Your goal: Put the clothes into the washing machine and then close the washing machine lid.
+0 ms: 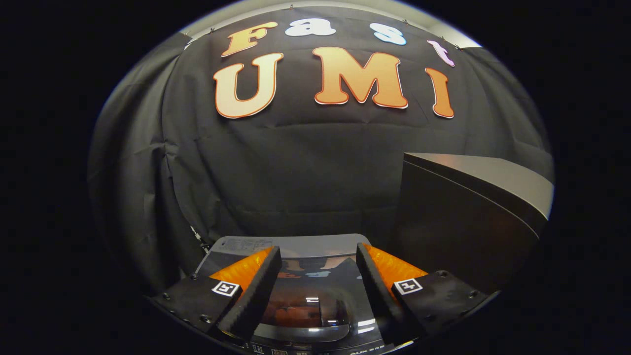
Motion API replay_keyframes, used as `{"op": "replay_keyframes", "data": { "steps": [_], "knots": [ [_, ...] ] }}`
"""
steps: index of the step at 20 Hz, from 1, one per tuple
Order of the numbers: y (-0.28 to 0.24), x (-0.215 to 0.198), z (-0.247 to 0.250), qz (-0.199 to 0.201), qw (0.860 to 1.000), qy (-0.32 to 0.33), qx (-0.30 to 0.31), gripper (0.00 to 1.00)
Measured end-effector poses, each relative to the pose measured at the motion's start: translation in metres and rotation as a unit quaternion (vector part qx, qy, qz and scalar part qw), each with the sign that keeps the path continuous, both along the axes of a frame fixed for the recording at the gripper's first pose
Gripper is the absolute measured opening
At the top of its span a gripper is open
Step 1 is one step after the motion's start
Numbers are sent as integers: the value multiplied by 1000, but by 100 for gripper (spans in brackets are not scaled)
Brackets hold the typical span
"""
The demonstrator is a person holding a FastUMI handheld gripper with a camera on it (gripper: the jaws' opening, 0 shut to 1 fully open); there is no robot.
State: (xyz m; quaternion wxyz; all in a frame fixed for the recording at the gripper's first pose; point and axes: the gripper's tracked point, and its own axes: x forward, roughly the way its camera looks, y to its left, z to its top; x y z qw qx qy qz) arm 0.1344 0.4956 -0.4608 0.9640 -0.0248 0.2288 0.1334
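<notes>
Jaws spread wide, nothing between the fingers (256, 283) but open air over the washer (315, 301). Gripper (318, 256) held above the machine, looking along its top toward the booth wall (305, 167).

Washer directly beneath and between the fingers, running from under them to just ahead of the tips. Lid (315, 291) down, flat and shut over the tub; dark, glossy, see-through panel, mirroring the wall and the lights above. Paler grey rear edge of the washer top (296, 244) just beyond the fingertips, with a sticker at its left corner, too small to read. Control strip (315, 351) at the near edge, under the gripper, with small markings, likewise unreadable.

Inside the tub, through the lid, a dim reddish-brown patch (296, 308); cannot tell whether cloth or reflection. Clothes otherwise not made out.

To the right of the washer, a tall dark cabinet (463, 222) with a lighter grey top, standing just beside the machine and rising well above it. Black cloth wall behind both, creased, hanging in folds at the left. Fingers touching neither lid nor cabinet.
</notes>
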Motion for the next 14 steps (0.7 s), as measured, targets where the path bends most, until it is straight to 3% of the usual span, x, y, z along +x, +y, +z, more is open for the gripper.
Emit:
{"op": "replay_keyframes", "data": {
  "steps": [6,14],
  "knots": [
    [7,-8,15,10,1000,9,13,98],
    [-10,-24,114,39,997,-39,53,98]
  ]
}}
